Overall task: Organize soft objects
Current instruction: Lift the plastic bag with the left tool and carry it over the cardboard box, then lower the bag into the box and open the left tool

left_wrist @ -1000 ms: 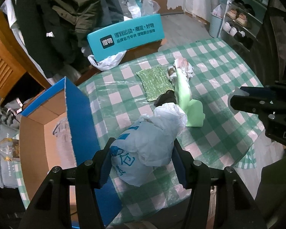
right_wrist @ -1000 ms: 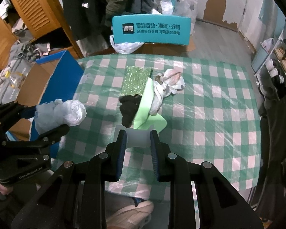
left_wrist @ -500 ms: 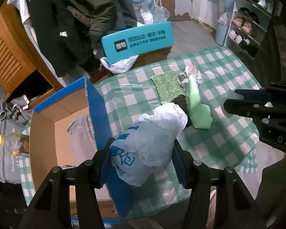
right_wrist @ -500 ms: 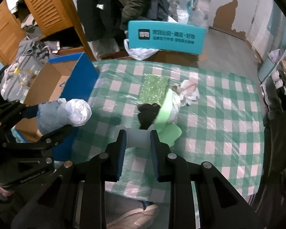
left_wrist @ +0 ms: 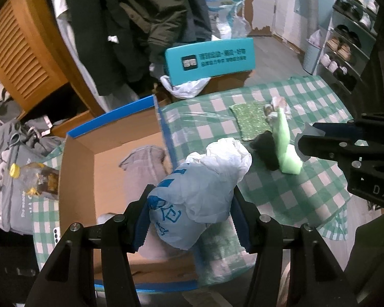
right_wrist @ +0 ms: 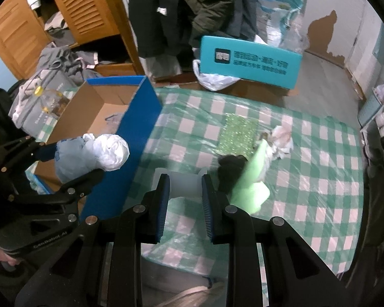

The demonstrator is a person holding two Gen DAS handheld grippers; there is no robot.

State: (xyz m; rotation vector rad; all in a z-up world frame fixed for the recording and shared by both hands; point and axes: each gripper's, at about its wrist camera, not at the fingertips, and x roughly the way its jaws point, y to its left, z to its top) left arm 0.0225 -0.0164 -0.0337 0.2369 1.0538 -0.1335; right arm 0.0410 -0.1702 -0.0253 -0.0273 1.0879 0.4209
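Over checkered table (right_wrist: 320, 179), downward-tilted left gripper (left_wrist: 190, 215) clasps bag (left_wrist: 197, 192); right gripper (right_wrist: 184, 192) clamps white roll (right_wrist: 184, 183).

Readable lettering on three things

The black body of the right gripper (left_wrist: 371, 163) shows white letters "DAS", cut off at the frame edge; the left gripper (right_wrist: 71, 174) carries "GenRobot_AI" on its body. The teal board (right_wrist: 251, 62) bears white Chinese characters beside a dark square logo, too small to read; the plastic bag (left_wrist: 192, 197) has blue characters, partly crumpled.
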